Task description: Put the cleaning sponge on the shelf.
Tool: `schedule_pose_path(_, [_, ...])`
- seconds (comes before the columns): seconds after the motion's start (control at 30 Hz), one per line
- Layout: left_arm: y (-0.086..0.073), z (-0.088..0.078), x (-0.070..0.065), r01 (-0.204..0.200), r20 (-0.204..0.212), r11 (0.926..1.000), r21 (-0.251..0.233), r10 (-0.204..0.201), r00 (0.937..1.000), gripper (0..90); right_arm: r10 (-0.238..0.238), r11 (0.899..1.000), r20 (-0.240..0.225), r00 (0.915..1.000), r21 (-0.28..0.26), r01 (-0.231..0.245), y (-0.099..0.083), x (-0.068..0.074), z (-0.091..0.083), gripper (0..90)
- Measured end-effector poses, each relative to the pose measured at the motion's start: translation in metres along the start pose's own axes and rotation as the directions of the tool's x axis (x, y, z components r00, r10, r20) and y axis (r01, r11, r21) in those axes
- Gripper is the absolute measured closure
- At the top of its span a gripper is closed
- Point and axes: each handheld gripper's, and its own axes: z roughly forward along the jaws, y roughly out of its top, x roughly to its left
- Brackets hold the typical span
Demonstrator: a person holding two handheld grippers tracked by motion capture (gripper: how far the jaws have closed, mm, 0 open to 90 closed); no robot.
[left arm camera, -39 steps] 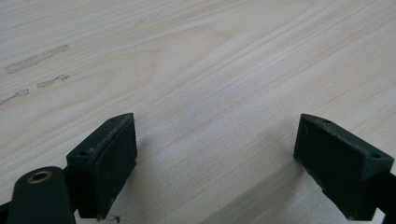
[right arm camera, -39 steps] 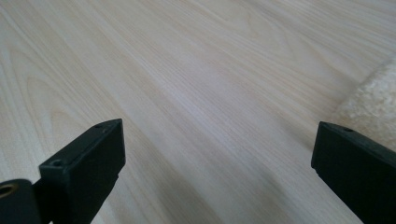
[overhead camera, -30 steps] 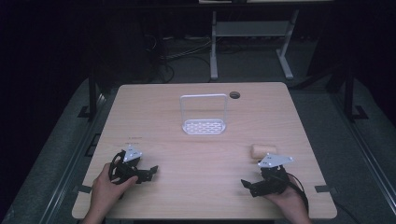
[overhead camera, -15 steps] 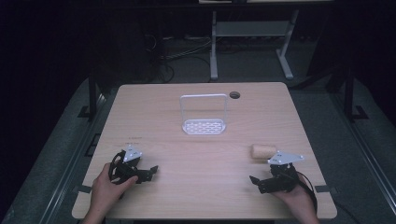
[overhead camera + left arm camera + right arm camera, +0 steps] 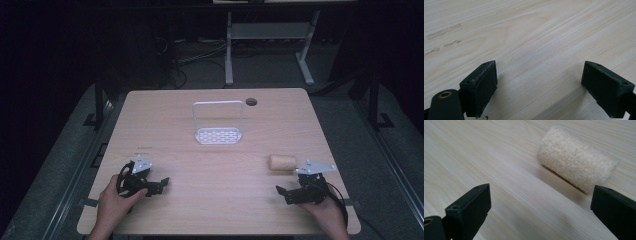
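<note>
Nearby, a pale fuzzy roll [image 5: 576, 167] lying sideways, right claw [image 5: 541, 212] spread wide.

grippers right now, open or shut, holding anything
Left tool: open, holding nothing.
Right tool: open, holding nothing; the fuzzy roll lies just ahead.

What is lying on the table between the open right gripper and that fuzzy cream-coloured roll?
Nothing: the right gripper view shows only bare pale wooden table between the right gripper, jaws apart, and the fuzzy cream-coloured roll.
</note>
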Motion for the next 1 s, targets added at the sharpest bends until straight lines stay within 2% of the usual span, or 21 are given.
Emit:
schedule_pose_path(0.1, [0.000,0.000,0.000,0.000,0.000,1.0000,0.000,0.000,1.0000,12.7,0.004,1.000,0.007,1.0000,-0.006,-0.004,-0.003,-0.008,-0.002,2.9])
schedule_pose_path(0.53, [0.000,0.000,0.000,0.000,0.000,1.0000,0.000,0.000,1.0000,12.7,-0.006,1.000,0.010,0.9999,-0.015,0.006,-0.006,-0.025,-0.003,2.8])
schedule_pose_path(0.87, [0.000,0.000,0.000,0.000,0.000,1.0000,0.000,0.000,1.0000,12.7,-0.029,0.999,-0.001,0.9996,-0.034,0.029,0.001,-0.036,-0.006,2.8])
schedule_pose_path(1.0, [0.000,0.000,0.000,0.000,0.000,1.0000,0.000,0.000,1.0000,12.6,-0.040,0.998,-0.020,0.9990,-0.046,0.039,0.007,-0.038,-0.006,2.8])
